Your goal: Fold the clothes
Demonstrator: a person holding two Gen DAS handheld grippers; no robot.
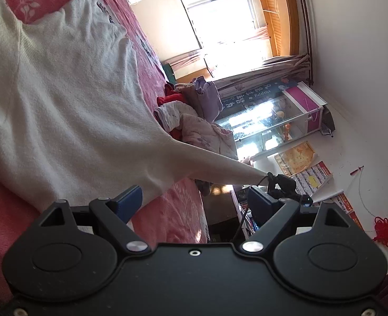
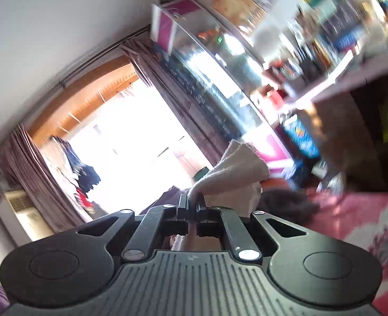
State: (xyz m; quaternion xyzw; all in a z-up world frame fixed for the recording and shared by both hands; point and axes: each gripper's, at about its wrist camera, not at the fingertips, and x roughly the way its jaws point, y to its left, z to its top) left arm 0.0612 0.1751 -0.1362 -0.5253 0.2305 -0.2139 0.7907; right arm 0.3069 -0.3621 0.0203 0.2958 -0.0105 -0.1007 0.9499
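A cream knit sweater [image 1: 70, 89] lies spread on a pink bedspread [image 1: 175, 210]. One corner of it is pulled out into a taut point toward the right, where the other gripper [image 1: 283, 184] pinches its tip. My left gripper [image 1: 194, 205] is open and empty, its blue-padded fingers [image 1: 129, 204] wide apart just above the sweater's near edge. In the right wrist view my right gripper [image 2: 191, 208] is shut on a bunched fold of the cream sweater [image 2: 236, 176], held up above the bed. That view is motion-blurred.
A pile of clothes [image 1: 194, 110] sits at the bed's far edge. A glass display cabinet [image 1: 278, 121] and a cluttered shelf [image 2: 325, 52] stand by the wall. A bright window with curtains [image 1: 220, 26] is behind. Posters [image 1: 312, 173] hang on the wall.
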